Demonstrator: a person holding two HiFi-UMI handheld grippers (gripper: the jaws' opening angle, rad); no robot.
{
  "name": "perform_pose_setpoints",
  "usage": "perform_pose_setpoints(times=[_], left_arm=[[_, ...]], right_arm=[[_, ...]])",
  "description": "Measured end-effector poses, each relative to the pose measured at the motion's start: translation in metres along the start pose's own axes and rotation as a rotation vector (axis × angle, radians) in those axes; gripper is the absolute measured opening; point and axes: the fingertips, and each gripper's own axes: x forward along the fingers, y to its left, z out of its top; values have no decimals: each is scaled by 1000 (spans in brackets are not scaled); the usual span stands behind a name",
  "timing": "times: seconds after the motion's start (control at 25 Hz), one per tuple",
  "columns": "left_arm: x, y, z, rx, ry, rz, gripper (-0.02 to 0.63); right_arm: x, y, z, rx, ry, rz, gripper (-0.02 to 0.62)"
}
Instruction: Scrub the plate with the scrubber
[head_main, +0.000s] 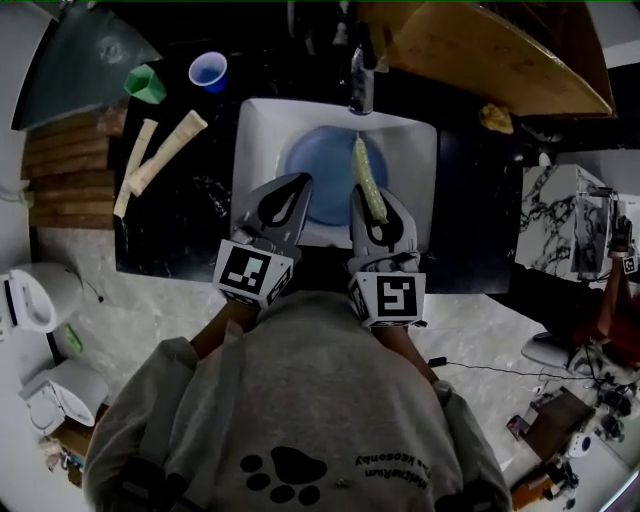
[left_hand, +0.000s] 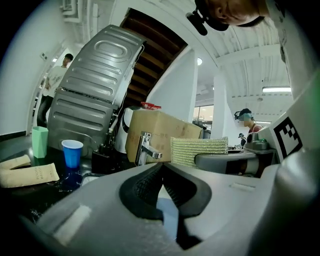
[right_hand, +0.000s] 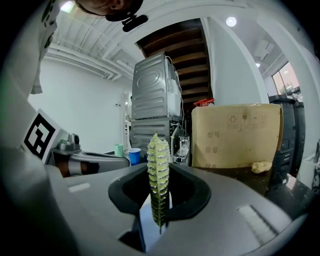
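A blue plate (head_main: 318, 172) lies in the white sink (head_main: 262, 130) under the faucet (head_main: 360, 88). My right gripper (head_main: 376, 205) is shut on a yellow-green scrubber (head_main: 366, 178), which sticks out over the plate's right half. In the right gripper view the scrubber (right_hand: 159, 172) stands edge-on, pinched between the jaws of that gripper (right_hand: 159, 200). My left gripper (head_main: 296, 185) hovers over the plate's left edge, shut with nothing in it. In the left gripper view its jaws (left_hand: 161, 170) meet, and a strip of the plate (left_hand: 168, 212) shows below them. Whether the scrubber touches the plate I cannot tell.
On the black counter left of the sink stand a blue cup (head_main: 208, 71) and a green cup (head_main: 146, 84), with two beige packets (head_main: 165, 150) beside them. A cardboard box (head_main: 490, 50) sits behind the sink at the right, a yellowish lump (head_main: 497, 118) near it.
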Motion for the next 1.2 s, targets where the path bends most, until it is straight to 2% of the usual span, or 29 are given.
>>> perform_pose_setpoints(times=[0.44, 0.64, 1.2], left_arm=[[22, 34, -34, -54, 72, 9, 2], [35, 46, -56, -82, 143, 22, 2], [56, 74, -117, -136, 350, 99, 11]], right_arm=[[32, -4, -29, -2, 74, 21, 71], [49, -8, -44, 3, 144, 58, 71], [80, -26, -87, 49, 210, 104, 71]])
